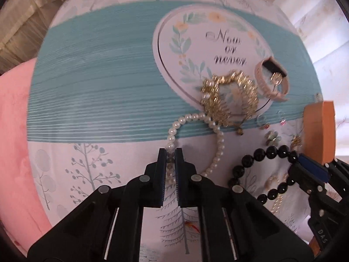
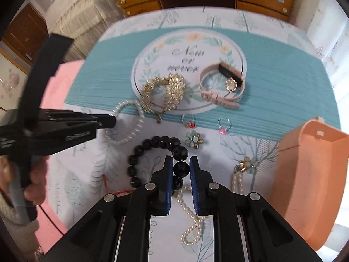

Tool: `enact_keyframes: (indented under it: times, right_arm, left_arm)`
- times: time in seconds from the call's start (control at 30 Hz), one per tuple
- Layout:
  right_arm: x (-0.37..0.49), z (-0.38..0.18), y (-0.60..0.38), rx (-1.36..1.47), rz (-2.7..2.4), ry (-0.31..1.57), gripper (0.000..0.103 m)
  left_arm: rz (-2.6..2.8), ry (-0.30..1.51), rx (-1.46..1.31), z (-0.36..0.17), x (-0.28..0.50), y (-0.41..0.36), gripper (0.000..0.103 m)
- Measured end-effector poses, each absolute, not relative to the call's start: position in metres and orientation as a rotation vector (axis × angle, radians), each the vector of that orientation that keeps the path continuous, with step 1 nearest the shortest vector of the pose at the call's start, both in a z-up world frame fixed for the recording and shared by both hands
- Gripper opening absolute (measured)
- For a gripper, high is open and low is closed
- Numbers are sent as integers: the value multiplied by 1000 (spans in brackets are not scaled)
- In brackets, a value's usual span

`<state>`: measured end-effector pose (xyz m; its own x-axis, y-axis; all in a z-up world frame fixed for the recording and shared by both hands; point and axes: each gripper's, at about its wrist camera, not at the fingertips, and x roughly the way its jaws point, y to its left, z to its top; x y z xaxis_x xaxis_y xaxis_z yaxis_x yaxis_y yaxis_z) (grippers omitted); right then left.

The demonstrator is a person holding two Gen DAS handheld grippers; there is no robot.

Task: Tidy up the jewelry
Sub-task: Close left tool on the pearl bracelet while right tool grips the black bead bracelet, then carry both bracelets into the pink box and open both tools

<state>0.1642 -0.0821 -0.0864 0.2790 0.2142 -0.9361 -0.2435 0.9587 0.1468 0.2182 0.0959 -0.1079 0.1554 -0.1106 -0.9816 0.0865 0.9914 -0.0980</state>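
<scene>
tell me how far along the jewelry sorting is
Nothing visibly put away yet. In hand: the left gripper is shut on the white pearl bracelet, the right gripper on the black bead bracelet. Left on the printed cloth: gold sequin piece, pink-strap watch, two rings, flower pieces, a pearl strand. The peach box's inside is hidden.
</scene>
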Motion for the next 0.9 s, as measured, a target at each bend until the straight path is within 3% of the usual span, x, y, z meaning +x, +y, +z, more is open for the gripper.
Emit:
enact_keyframes:
  times: [0.57, 0.7, 0.9]
  right_arm:
    - [74, 92, -209, 129, 233, 975, 15]
    - [62, 99, -248, 142, 178, 965, 15]
    - [56, 62, -296, 190, 123, 1059, 15]
  left_arm:
    - [-342, 1110, 17, 76, 149, 4, 5]
    - [-430, 1067, 48, 100, 136, -44, 5]
    - [-507, 1068, 116, 98, 126, -117, 5]
